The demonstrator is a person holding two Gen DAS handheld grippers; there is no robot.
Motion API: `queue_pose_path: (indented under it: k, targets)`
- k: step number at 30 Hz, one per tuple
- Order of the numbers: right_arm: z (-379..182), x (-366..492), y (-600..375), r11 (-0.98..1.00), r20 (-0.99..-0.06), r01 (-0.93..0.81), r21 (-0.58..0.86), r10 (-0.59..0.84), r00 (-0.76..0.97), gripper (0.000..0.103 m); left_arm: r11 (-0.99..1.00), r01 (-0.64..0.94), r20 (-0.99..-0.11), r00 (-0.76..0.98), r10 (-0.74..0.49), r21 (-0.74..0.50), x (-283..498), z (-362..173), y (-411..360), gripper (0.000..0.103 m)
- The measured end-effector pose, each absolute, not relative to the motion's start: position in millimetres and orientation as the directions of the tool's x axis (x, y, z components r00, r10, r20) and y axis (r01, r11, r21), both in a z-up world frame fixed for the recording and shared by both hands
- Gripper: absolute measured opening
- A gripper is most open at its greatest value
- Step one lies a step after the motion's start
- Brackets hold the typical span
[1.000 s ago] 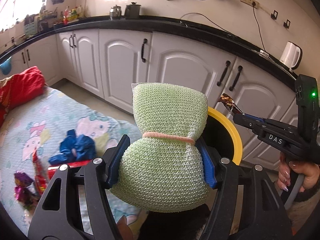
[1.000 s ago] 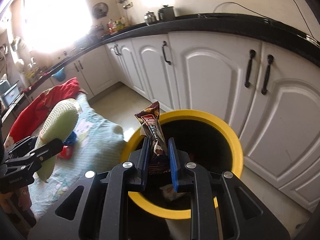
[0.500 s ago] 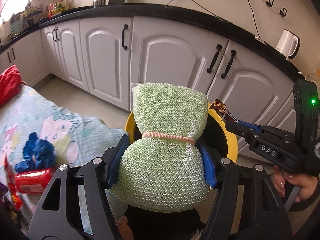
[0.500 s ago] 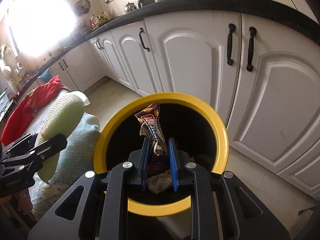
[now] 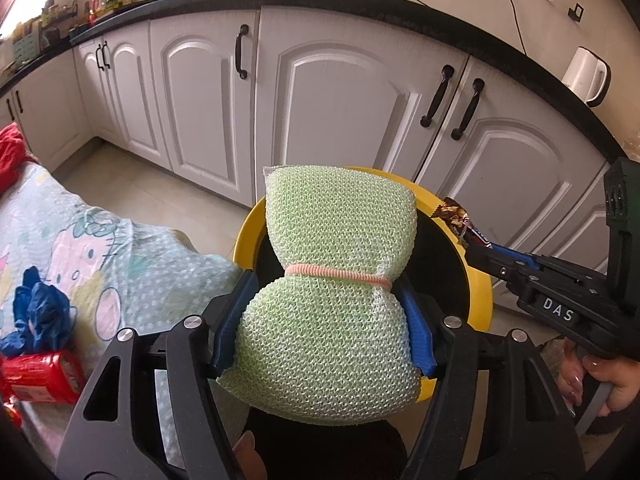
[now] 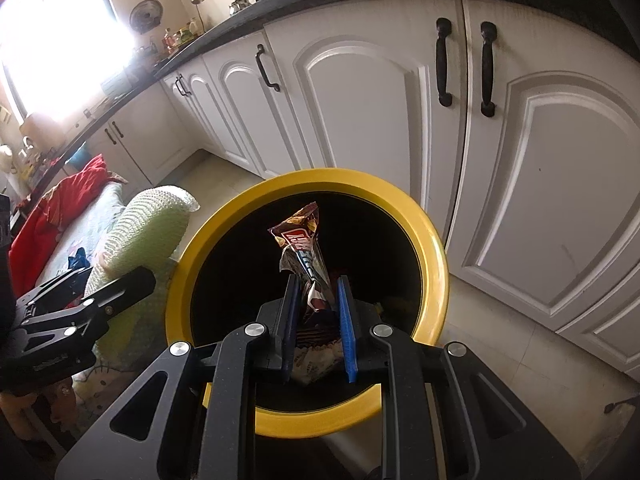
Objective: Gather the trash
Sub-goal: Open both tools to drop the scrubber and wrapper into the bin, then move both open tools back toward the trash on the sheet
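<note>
from the left wrist view we see our left gripper (image 5: 326, 320) clamped on a pale green knitted mesh scrubber tied at its waist with a pink elastic band (image 5: 332, 300), its blue pads pressed into both sides. the scrubber hides most of the round black bin with a yellow rim (image 5: 478, 296) behind it. only this view shows, at nine o'clock, a crumpled blue glove (image 5: 38, 312) and a red plastic packet (image 5: 38, 376) lying on a pale cartoon-print cloth (image 5: 120, 256), and at four o'clock a hand (image 5: 600, 376) holding the right gripper's handle.

the right wrist view alone looks into the bin (image 6: 434, 240): its inside is dark, with some unclear scraps low down. our right gripper (image 6: 318, 320) is nearly closed, pinching a brown crinkled snack wrapper (image 6: 302, 248) that stands upright over the bin's mouth. the scrubber (image 6: 144, 236) sits at nine o'clock, just outside the rim.
</note>
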State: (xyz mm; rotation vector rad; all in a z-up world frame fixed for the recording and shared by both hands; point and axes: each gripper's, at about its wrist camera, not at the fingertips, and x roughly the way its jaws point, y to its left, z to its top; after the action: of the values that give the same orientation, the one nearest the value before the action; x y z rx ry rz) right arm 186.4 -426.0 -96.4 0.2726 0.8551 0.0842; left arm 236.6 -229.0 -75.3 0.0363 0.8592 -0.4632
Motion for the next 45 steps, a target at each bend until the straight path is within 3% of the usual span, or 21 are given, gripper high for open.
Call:
queue_pose_path:
  k: [4,6,8,11,16,34,45]
  targets:
    - [-97,189,-430,0.953,-0.731,0.051,0.298,0.193,0.655,0.02,0.902,0.401,-0.741,0.554,-0.379,-0.162,240,-79,-230,0.062]
    - [-97,188,-432,0.95,-0.731,0.063,0.305,0.191,0.655,0.027,0.908,0.385,-0.746,0.553,-0.372,-0.167,242,-80,-227,0.064]
    - [-97,188,-434,0.949,-0.728,0.072,0.307,0.186,0.659,0.037,0.912,0.374,-0.745,0.557,-0.367,-0.17,242,-81,-224,0.071]
    - [-94,187,-435,0.949,-0.725,0.077,0.305,0.179,0.665,0.039,0.922,0.35,-0.736,0.578,-0.353,-0.168,241,-77,-214,0.082]
    - [-85,183,-430,0.952,-0.71,0.067,0.297,0.173,0.683,0.046,0.936,0.316,-0.714,0.619,-0.327,-0.154,233,-65,-196,0.092]
    - [-41,168,-355,0.947,-0.638,-0.121,0.297,0.291,0.713,0.058,0.984,0.153,-0.604,0.777,-0.176,-0.09,182,-15,-98,0.092]
    - [-22,158,-285,0.92,-0.627,-0.278,0.278,0.393,0.672,0.06,0.997,0.036,-0.568,0.821,-0.066,-0.063,153,-1,-28,0.092]
